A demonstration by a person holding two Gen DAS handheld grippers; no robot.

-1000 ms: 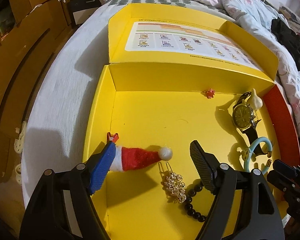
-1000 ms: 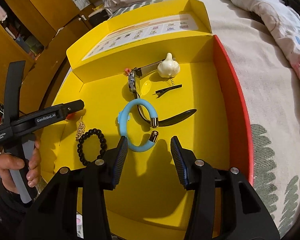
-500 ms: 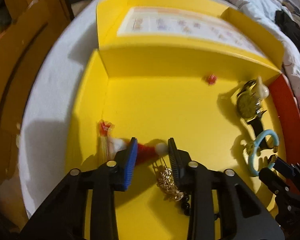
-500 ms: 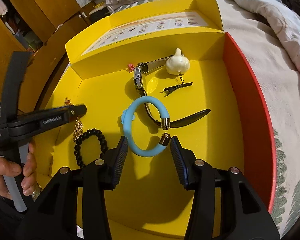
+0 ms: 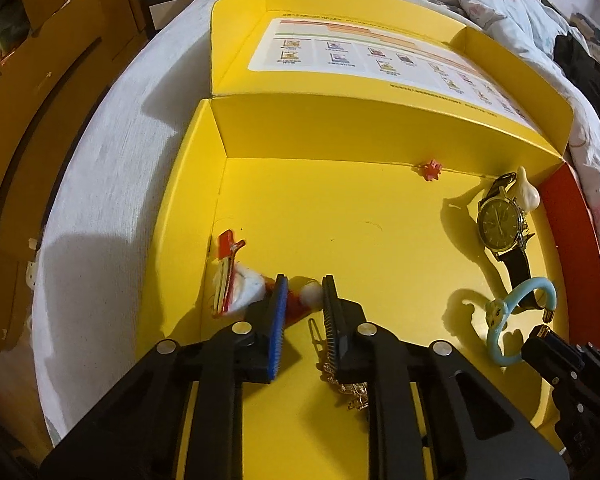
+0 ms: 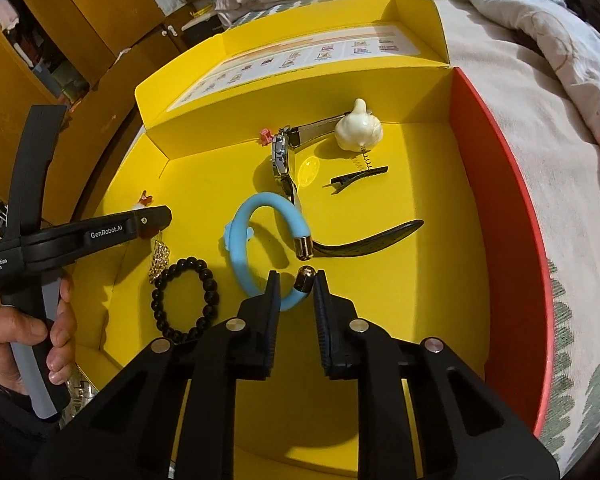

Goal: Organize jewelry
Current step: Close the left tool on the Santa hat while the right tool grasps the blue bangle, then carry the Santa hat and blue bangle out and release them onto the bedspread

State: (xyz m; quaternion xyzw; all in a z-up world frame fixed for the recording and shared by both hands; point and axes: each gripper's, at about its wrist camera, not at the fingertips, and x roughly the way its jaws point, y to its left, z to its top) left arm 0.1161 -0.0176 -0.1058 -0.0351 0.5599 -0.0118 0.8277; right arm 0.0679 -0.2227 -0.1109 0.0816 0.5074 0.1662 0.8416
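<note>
The left hand-held gripper (image 5: 304, 312) has its jaws closing on the red Santa-hat hair clip (image 5: 252, 288); the hat's red cone and white pompom sit between the pads, which look to be touching it. Just to the right of those jaws lies a gold hair clip (image 5: 340, 376), partly hidden under the right finger. The right hand-held gripper (image 6: 296, 292) is closing as well, its pads pinching the lower end of the blue bracelet (image 6: 242, 240) close to its gold cap. A black bead bracelet (image 6: 186, 300) lies just left of it, and a hand (image 6: 24, 340) holds the other gripper's grip at the left edge.

Farther in, a wristwatch (image 5: 500, 220) lies with its strap passing through the blue bracelet, with a white garlic-shaped clip (image 6: 358, 126) and a black hair clip (image 6: 358, 176) beside it. A small red claw clip (image 5: 431, 170) rests against the back wall of the yellow box (image 5: 340, 216), which sits on a bed (image 6: 540, 128).

A second ago both sets of jaws stood wide apart, the left around the hat and the right short of the bracelet; the hat has since tipped toward the box's left wall.
</note>
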